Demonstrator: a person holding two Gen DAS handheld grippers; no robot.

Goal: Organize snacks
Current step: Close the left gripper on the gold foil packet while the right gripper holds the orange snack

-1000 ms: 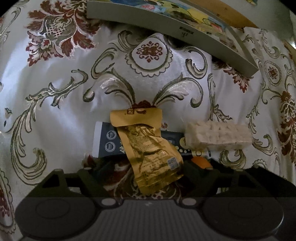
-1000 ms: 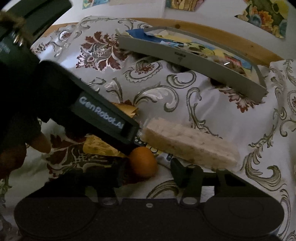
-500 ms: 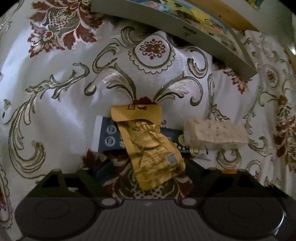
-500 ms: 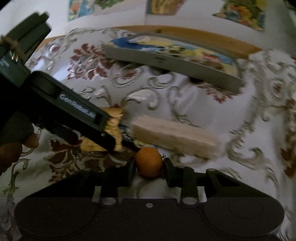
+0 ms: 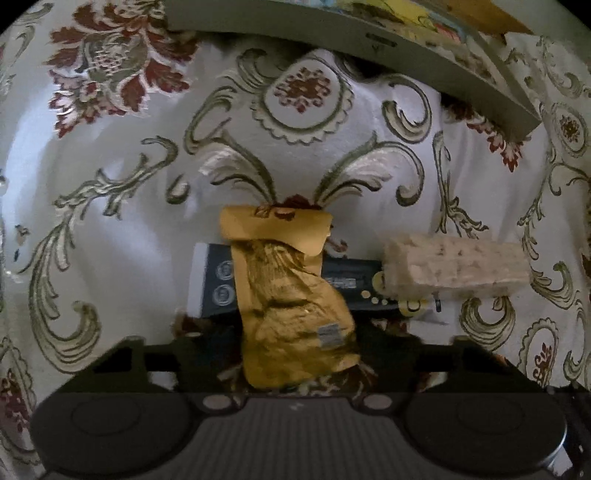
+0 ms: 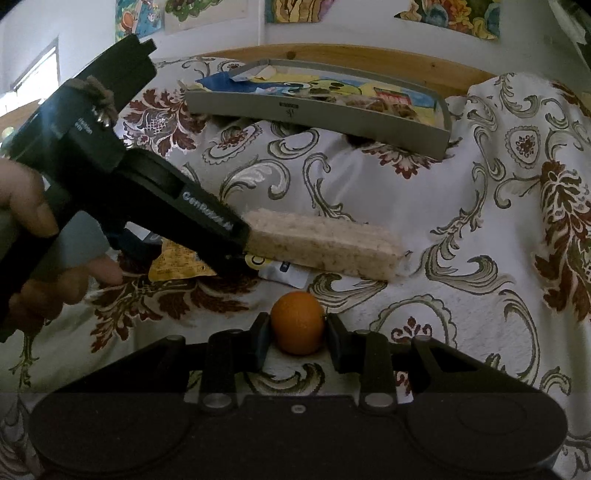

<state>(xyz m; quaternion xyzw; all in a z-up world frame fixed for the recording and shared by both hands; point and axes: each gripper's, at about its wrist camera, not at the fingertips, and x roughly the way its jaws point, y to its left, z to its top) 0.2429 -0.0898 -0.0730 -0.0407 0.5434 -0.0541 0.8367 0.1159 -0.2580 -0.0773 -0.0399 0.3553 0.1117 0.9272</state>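
Right claw (image 6: 297, 341) pinching the orange (image 6: 297, 322); left claw (image 5: 295, 354) spread around gold packet (image 5: 291, 306).

Surface: white damask cloth (image 6: 388, 192), scroll and maroon floral pattern, rumpled. Wooden board (image 6: 369, 61) along its far edge, ahead of the tongs. White wall (image 6: 332, 27) behind, with colourful pictures (image 6: 454, 16) stuck on. Bright window (image 6: 37, 70) far left. Lighting dim, uneven.
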